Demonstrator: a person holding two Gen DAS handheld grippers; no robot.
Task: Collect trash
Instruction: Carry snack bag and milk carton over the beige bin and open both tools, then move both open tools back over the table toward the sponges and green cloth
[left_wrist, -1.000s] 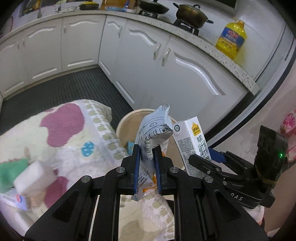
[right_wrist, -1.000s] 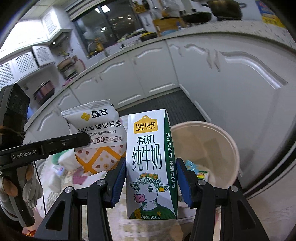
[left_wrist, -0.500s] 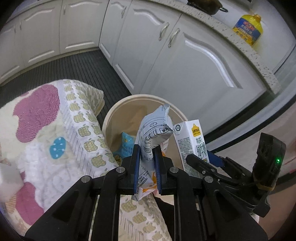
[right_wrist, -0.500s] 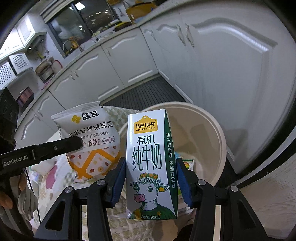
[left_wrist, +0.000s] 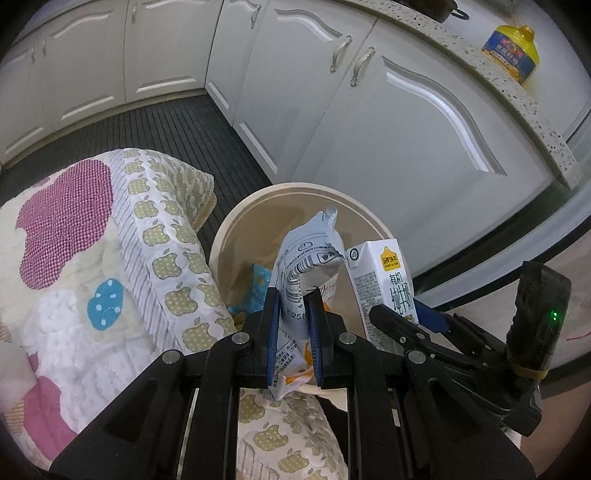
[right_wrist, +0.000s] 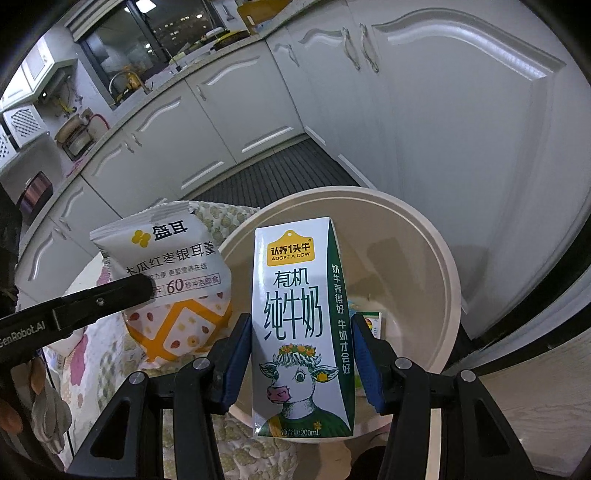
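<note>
In the left wrist view my left gripper is shut on a grey-and-orange snack packet, which stands up over the near side of a round beige bin. In the right wrist view my right gripper is shut on an upright white milk carton with a cow picture, just above the bin's near rim. The carton and packet hang side by side. The left gripper's finger crosses the packet. Small wrappers lie inside the bin.
A quilt with apple and pink patches covers a raised surface left of the bin. White cabinet doors stand close behind it, over a dark ribbed floor mat. A yellow oil bottle sits on the counter. A gloved hand shows at lower left.
Both grippers have sunk and moved toward the bin, which now looks larger and lies more directly under the packet and carton. Both grips are unchanged.
</note>
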